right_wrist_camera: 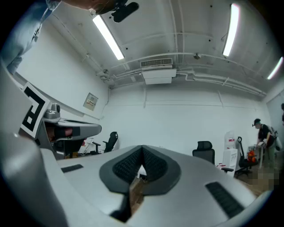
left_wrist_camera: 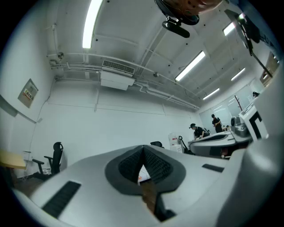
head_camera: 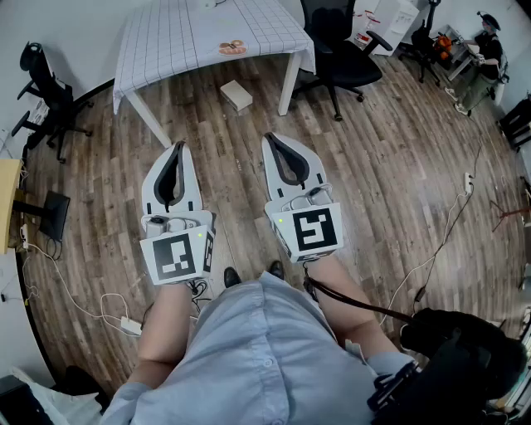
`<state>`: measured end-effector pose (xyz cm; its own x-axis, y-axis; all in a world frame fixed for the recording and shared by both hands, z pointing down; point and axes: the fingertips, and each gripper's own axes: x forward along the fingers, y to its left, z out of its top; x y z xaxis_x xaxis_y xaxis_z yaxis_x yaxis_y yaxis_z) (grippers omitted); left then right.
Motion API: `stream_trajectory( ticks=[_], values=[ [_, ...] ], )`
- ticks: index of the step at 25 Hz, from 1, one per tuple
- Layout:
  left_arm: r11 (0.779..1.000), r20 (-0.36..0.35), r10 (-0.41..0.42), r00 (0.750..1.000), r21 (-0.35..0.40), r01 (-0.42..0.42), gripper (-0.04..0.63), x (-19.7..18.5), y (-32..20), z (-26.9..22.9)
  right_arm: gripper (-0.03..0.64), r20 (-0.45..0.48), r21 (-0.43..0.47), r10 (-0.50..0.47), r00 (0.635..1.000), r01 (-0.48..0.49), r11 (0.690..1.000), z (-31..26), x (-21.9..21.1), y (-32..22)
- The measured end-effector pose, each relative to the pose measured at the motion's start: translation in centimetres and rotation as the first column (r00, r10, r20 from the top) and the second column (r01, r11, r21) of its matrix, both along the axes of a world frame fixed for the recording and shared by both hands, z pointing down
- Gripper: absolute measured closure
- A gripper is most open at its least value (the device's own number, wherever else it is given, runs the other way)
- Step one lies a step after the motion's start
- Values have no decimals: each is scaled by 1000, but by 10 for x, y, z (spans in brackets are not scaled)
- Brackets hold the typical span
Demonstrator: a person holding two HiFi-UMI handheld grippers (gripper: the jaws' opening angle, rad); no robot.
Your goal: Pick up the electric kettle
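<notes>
Counting from the head view, we find two claws, one worktop, two black office chairs, one box and one distant person.

The left claw (head_camera: 177, 146) and the right claw (head_camera: 270, 139) are held side by side, level, above the wooden floor (head_camera: 398, 166), each carrying one marker cube (head_camera: 177, 256) (head_camera: 305, 230) at its rear. In each gripper view the two jaws meet at their tips. Only the hollow between the ribbed pads stays open, and nothing sits in it, so we read both claws as closed and empty.

One worktop (head_camera: 174, 41), draped in a white gridded cloth, stands ahead of both claws and well apart from them. It bears one small orange-and-pink item (head_camera: 232, 47) near its front edge. One box (head_camera: 236, 95) lies on the floor beneath the worktop, between its legs. One chair (head_camera: 46, 95) stands to the left of the worktop and the other chair (head_camera: 340, 46) to its right. One person (head_camera: 485, 46) is at the far right of the room.

We cannot make out the electric kettle in any view, so its position relative to either claw cannot be told. One pale shape (head_camera: 213, 3) at the worktop's far side is cut by the picture's top edge, and too little of it shows to name it.
</notes>
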<state>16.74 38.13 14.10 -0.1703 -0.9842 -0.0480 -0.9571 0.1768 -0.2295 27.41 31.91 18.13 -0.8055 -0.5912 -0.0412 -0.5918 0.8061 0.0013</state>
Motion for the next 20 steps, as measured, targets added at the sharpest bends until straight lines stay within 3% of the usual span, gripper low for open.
stream_trajectory(
  ticks=[9,20],
  values=[
    [1000,0,-11,1000,-3,11,595,13,-4,4,616,26,3,-3,1000,2,1000,3,15,-8],
    [998,-8,-48,999,-38,48,595,29,-27,26,614,16,-83,-71,997,72,994,36,29,-41]
  ],
)
